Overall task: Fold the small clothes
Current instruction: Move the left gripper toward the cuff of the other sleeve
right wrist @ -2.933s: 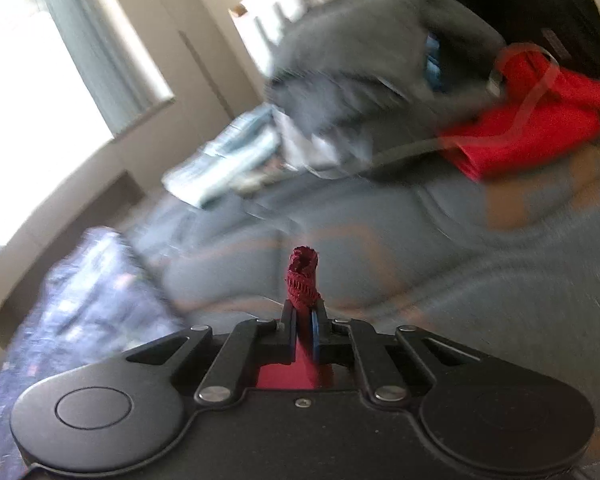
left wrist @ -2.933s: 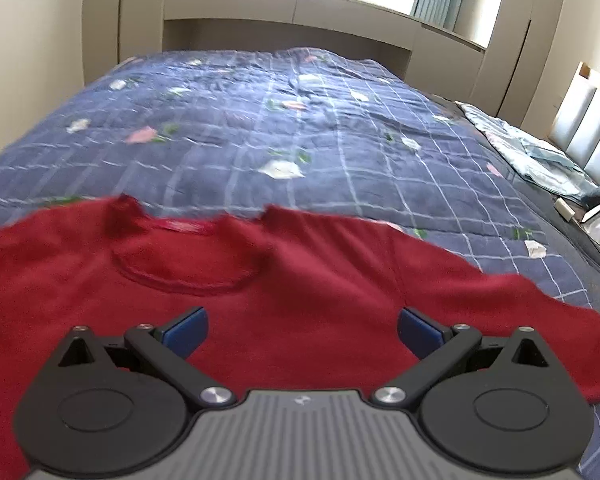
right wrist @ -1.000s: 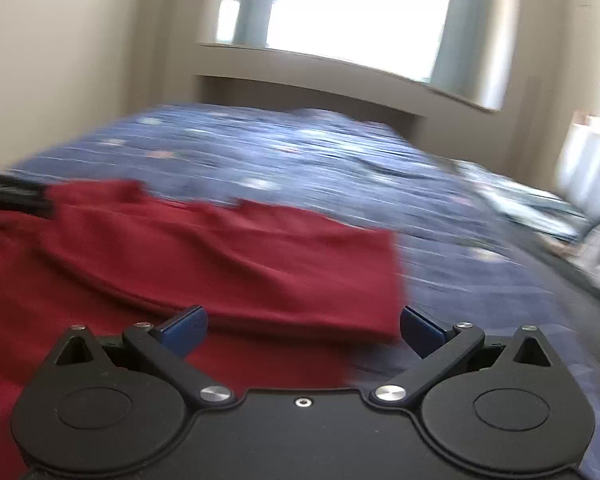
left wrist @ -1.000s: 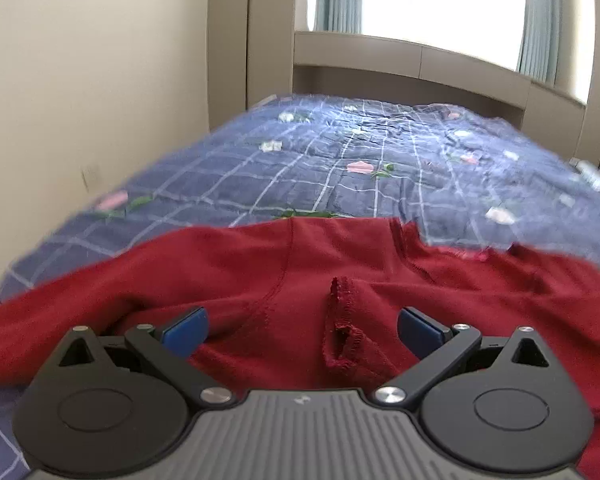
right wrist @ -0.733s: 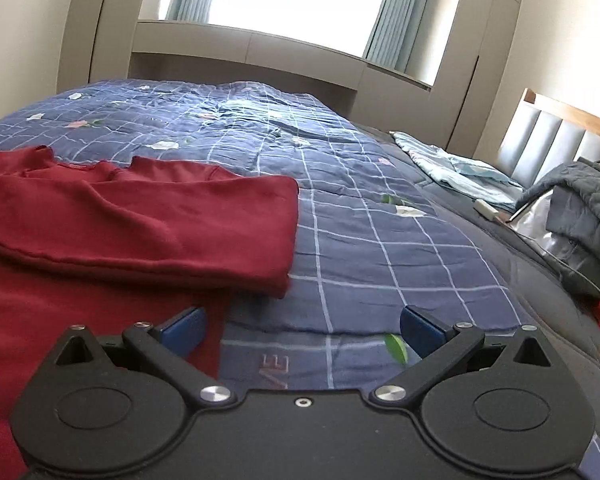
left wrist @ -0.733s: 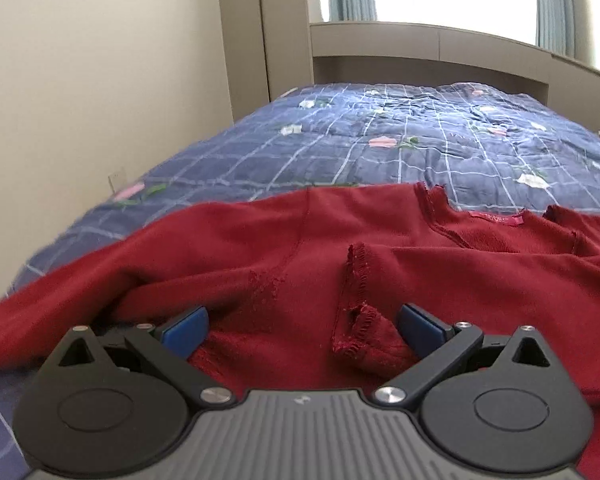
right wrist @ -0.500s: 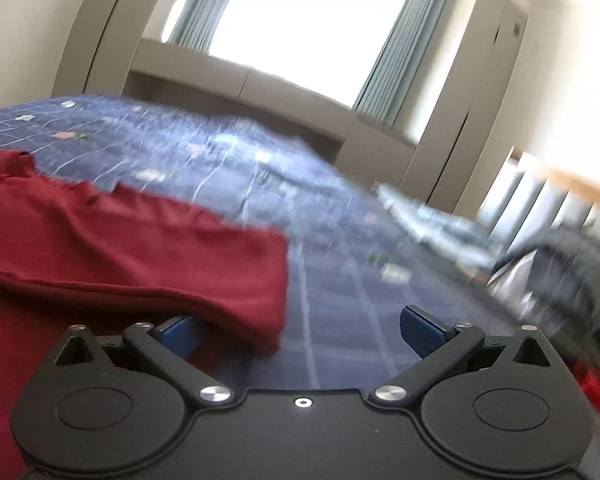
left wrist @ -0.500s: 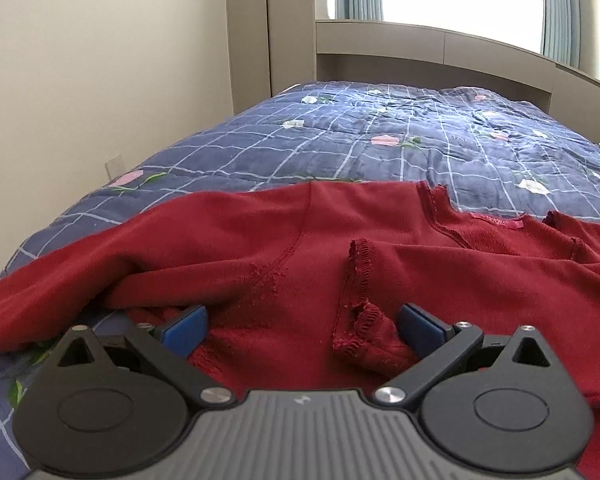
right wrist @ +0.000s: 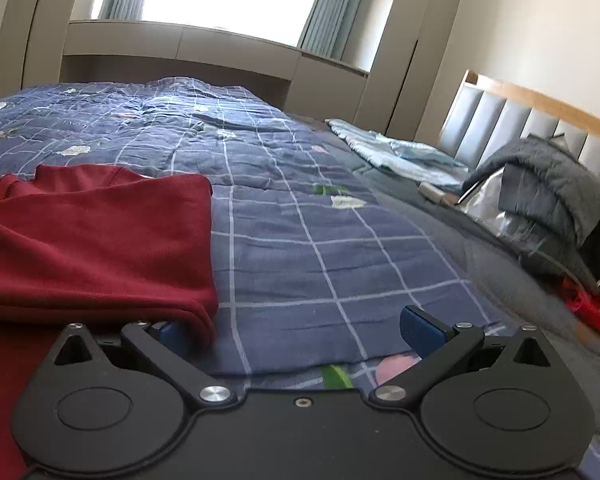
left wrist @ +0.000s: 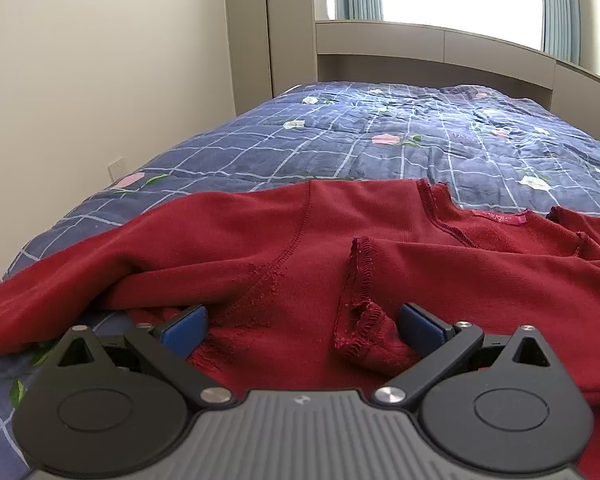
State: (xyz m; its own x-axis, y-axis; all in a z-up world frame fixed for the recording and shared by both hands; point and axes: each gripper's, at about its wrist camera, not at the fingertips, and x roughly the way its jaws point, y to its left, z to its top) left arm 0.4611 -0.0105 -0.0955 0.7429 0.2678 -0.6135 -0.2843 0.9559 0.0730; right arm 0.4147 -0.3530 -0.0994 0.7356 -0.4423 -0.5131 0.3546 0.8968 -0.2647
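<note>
Mid-fold: red sweater (left wrist: 260,240) flat on quilt (left wrist: 420,136), one sleeve (right wrist: 100,240) folded across. Left claw (left wrist: 302,322) spread wide, empty, over cuff (left wrist: 360,332). Right claw (right wrist: 292,330) released at fold edge. Next, probably: grab other sleeve, fold inward.

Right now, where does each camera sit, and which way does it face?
Left wrist: on the left gripper, low over the red sweater, facing the window; its open blue fingers show.
Right wrist: on the right gripper, at the sweater's folded edge, facing the headboard; jaws open.
Shared: sweater, blue quilt, window.
</note>
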